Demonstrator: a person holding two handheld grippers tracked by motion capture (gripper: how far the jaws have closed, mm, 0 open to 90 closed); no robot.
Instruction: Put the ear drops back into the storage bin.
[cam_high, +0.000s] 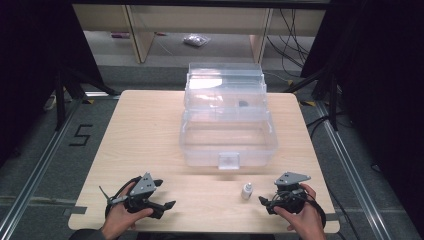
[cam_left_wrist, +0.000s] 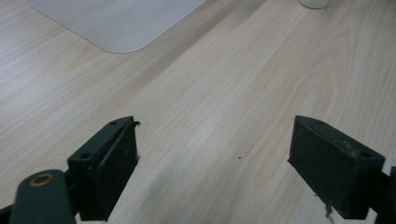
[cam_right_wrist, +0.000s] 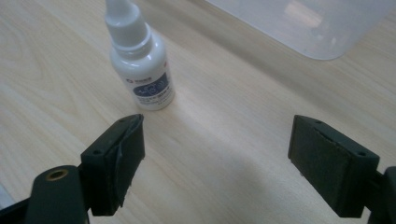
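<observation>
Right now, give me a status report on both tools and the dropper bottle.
Left tool open, empty. Right tool open, empty, beside small white plastic dropper bottle, upright, untouched. Clear plastic lidded box behind; nothing between.

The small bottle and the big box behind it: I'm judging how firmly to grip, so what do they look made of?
The small bottle looks like glossy white opaque plastic with a printed blue label. The big box seems clear, slightly frosted rigid plastic: the table shows through its walls.

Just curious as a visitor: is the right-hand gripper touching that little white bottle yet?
Apart. The right gripper view shows bare table between the open right gripper and the bottle.
</observation>
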